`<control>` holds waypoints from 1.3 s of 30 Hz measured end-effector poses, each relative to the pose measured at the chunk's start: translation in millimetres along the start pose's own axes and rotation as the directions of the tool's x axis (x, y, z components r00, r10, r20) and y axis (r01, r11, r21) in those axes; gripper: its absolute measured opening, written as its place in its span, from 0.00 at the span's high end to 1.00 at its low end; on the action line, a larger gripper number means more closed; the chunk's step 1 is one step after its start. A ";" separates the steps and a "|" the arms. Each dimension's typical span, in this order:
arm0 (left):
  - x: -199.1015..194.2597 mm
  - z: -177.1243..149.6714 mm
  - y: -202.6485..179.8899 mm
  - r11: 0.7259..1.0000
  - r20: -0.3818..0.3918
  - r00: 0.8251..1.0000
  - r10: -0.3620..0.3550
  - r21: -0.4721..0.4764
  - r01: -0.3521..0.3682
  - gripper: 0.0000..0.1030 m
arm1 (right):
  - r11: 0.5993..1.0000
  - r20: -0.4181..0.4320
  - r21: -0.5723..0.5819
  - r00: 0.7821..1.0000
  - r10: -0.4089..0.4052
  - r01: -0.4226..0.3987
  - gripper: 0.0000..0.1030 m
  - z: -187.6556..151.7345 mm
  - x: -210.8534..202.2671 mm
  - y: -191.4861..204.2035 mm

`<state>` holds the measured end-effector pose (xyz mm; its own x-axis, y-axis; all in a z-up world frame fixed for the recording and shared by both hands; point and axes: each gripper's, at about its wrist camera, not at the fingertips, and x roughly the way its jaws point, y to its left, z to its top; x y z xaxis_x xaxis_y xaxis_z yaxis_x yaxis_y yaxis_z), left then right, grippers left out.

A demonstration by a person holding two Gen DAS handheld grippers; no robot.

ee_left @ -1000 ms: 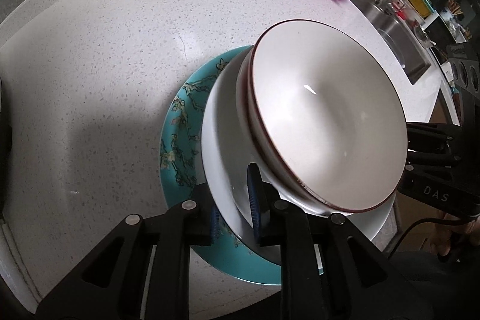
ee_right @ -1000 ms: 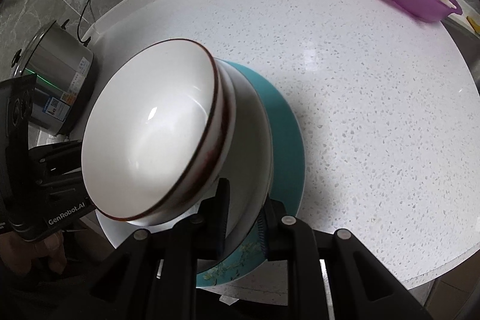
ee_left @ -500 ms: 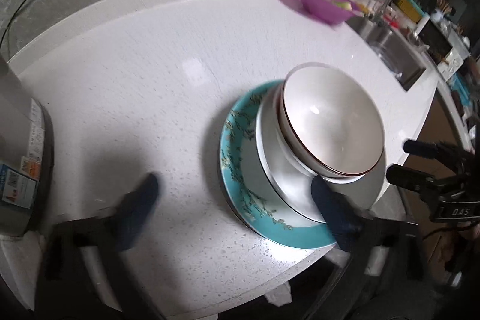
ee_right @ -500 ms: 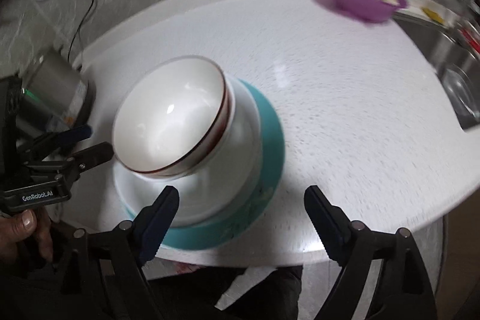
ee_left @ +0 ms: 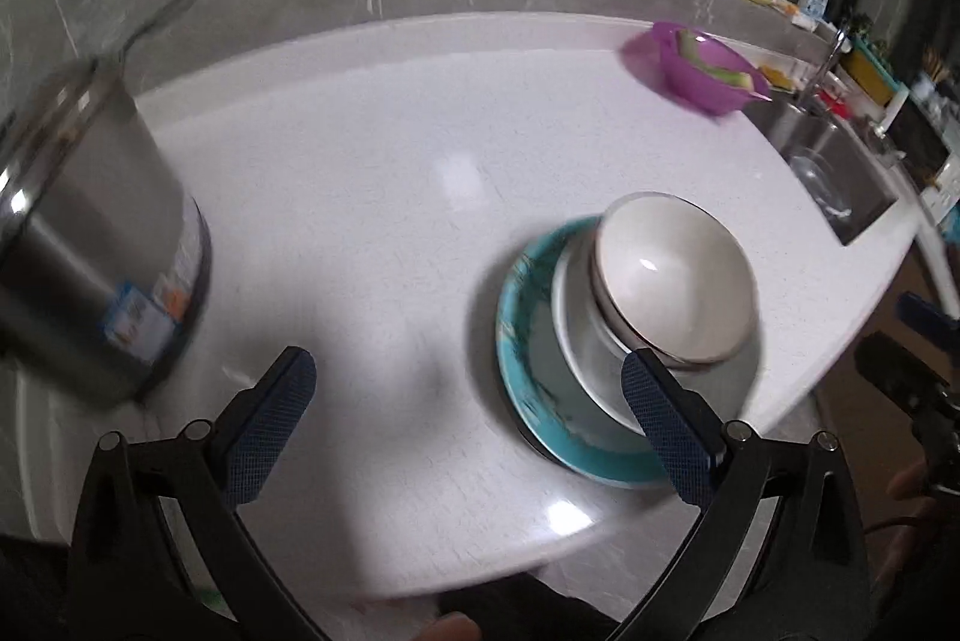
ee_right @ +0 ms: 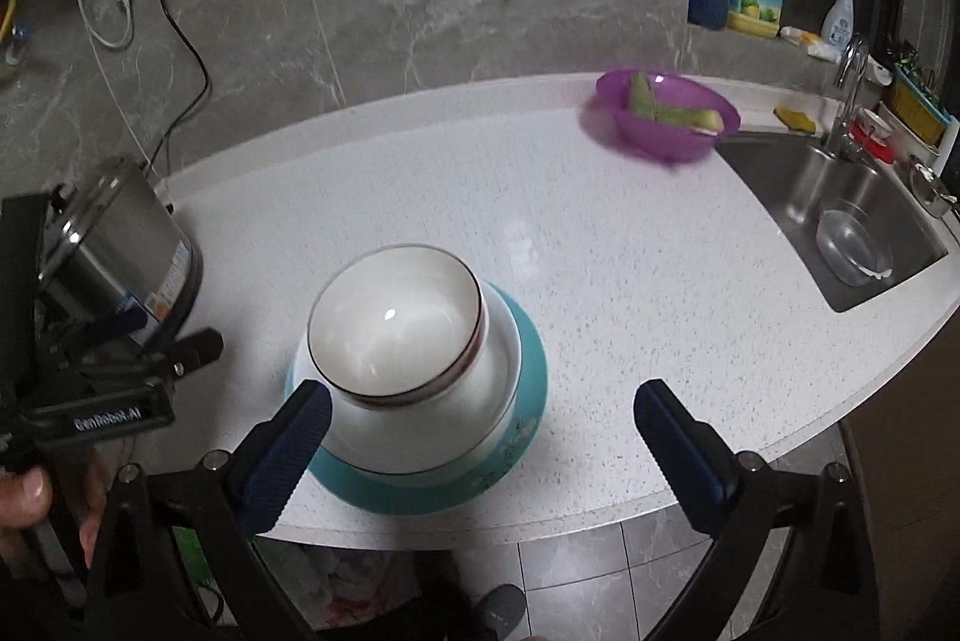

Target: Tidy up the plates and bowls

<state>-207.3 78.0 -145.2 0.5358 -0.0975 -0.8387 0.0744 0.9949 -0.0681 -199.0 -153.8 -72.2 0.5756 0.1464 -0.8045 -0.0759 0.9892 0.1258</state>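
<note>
On the white counter [ee_right: 600,281], bowl [ee_right: 393,323] mouth-up atop seemingly level plates [ee_right: 516,401], both grippers' fingers [ee_left: 273,416] just spread wide, empty.

Left tongs [ee_left: 468,431] wide apart, empty, above counter [ee_left: 390,197]; bowl [ee_left: 675,275] atop plates [ee_left: 528,341].

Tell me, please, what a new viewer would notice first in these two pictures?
First, the stack near the counter's front edge: a white bowl on a white plate on a teal plate. Next, the purple bowl with green pieces, at the back beside the sink. Both hand-held grippers, left and right, hang open above the counter, holding nothing.
</note>
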 end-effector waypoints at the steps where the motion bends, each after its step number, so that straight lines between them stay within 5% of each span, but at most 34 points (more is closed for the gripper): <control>1: -5.2 -3.1 0.1 1.000 0.010 1.000 -0.009 -0.011 0.009 0.00 | 1.000 0.011 0.000 1.000 0.004 -0.004 0.00 0.2 -2.5 2.5; 7: -34.4 -16.3 -11.2 0.989 0.010 0.989 0.147 0.028 -0.147 0.00 | 0.997 -0.035 0.028 0.997 -0.064 0.065 0.00 -1.0 -7.9 11.0; 13: -39.1 -18.9 -7.9 0.998 -0.042 0.997 0.067 0.013 -0.067 0.00 | 0.990 -0.012 0.071 0.993 -0.119 0.120 0.00 3.5 -23.7 25.7; 39: -64.9 -9.8 9.0 0.994 0.008 1.000 0.017 0.104 -0.017 0.00 | 0.970 0.000 0.106 0.976 -0.220 0.218 0.00 -3.1 -44.9 71.3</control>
<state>-249.7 93.5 -96.7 0.5435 -0.0810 -0.8355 0.1523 0.9883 0.0032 -232.8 -89.8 -28.9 0.5784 -0.0745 -0.8124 0.1388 0.9903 0.0080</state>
